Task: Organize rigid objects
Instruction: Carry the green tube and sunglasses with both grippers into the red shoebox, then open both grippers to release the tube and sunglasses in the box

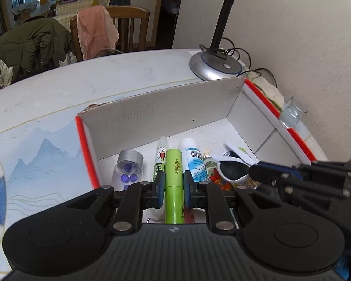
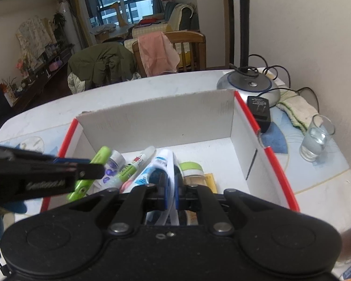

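Note:
A white cardboard box [image 1: 156,114] with red edges stands on the table and holds several small items. My left gripper [image 1: 173,182] is shut on a green tube [image 1: 173,180] labelled MEIDIFEN, held over the box's near part. Beside it lie a clear jar with blue beads [image 1: 128,168], a white-green tube [image 1: 161,157] and a white-blue tube [image 1: 194,161]. My right gripper [image 2: 173,187] is shut on white sunglasses [image 2: 172,180], whose dark lens also shows in the left wrist view [image 1: 231,169]. The box [image 2: 156,117] and green tube [image 2: 98,159] show in the right wrist view too.
A desk lamp base [image 2: 250,86] with cables stands behind the box by the wall. A black power adapter [image 2: 259,110], a cloth [image 2: 297,110] and a glass of water [image 2: 317,138] lie right of the box. Chairs with clothes [image 1: 96,28] stand beyond the table.

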